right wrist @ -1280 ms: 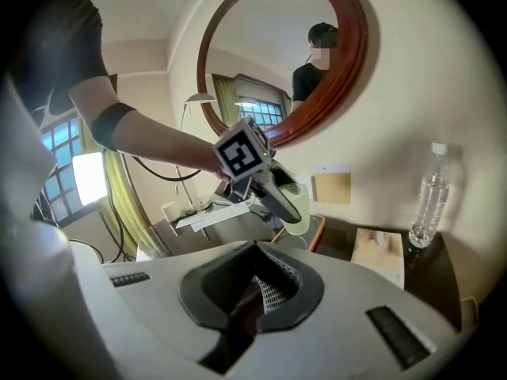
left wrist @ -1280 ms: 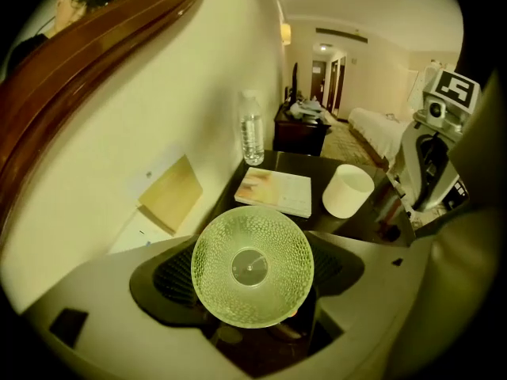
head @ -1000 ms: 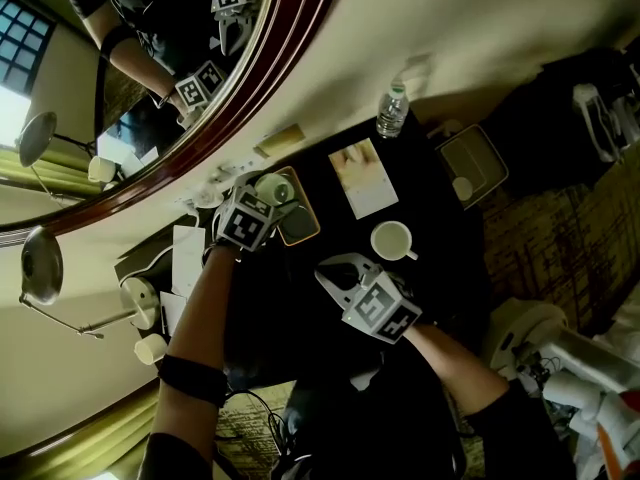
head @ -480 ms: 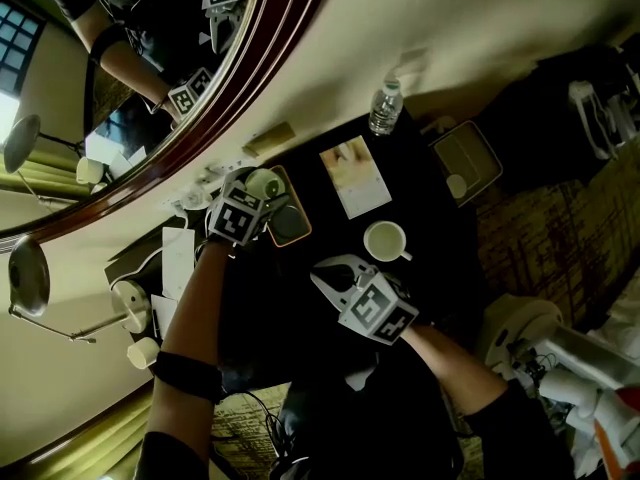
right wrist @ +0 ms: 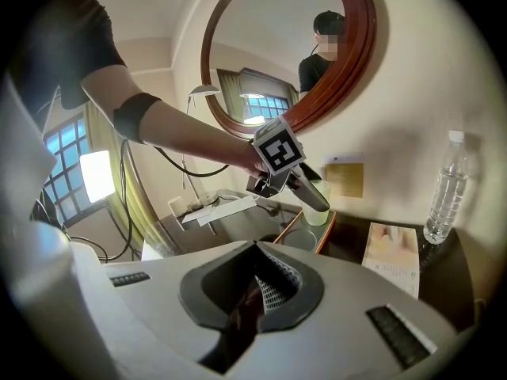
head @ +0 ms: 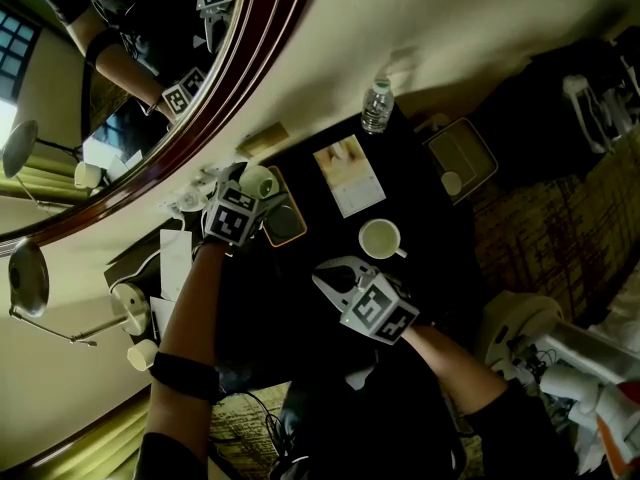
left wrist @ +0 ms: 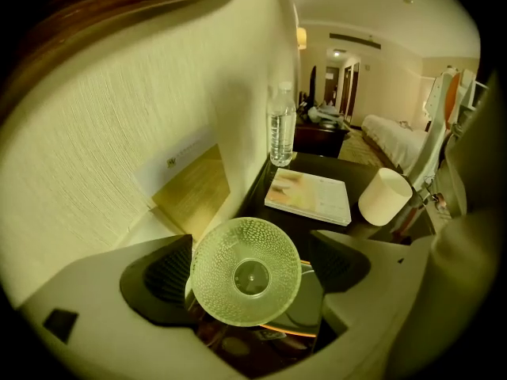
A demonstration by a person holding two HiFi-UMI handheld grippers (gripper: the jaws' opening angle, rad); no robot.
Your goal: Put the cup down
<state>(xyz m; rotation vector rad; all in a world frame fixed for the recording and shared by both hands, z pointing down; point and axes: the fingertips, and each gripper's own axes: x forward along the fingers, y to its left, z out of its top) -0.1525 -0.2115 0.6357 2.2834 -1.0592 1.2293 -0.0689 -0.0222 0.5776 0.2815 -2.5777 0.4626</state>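
Note:
A pale green dotted glass cup (left wrist: 245,271) stands on the orange-rimmed tray (left wrist: 295,332) at the back left of the dark desk, near the wall. My left gripper (left wrist: 252,266) reaches down around it and its jaws have just been opening. The cup is between them, with a gap showing at the right pad. From the head view, the cup (head: 258,181) sits just past the left gripper (head: 252,194). My right gripper (head: 327,273) hovers over the desk's middle, shut and empty. Its own view shows the left gripper (right wrist: 313,198) at the cup (right wrist: 319,210) on the tray (right wrist: 305,237).
A white mug (head: 380,238), a booklet (head: 348,175) and a water bottle (head: 375,108) stand on the desk to the right of the tray. A square tray (head: 458,158) is at the far right. A round mirror (head: 240,78) hangs on the wall, and a lamp (head: 28,278) and papers are at the left.
The left gripper stays at the cup on the tray. The right gripper has not moved. The head view has drifted slightly.

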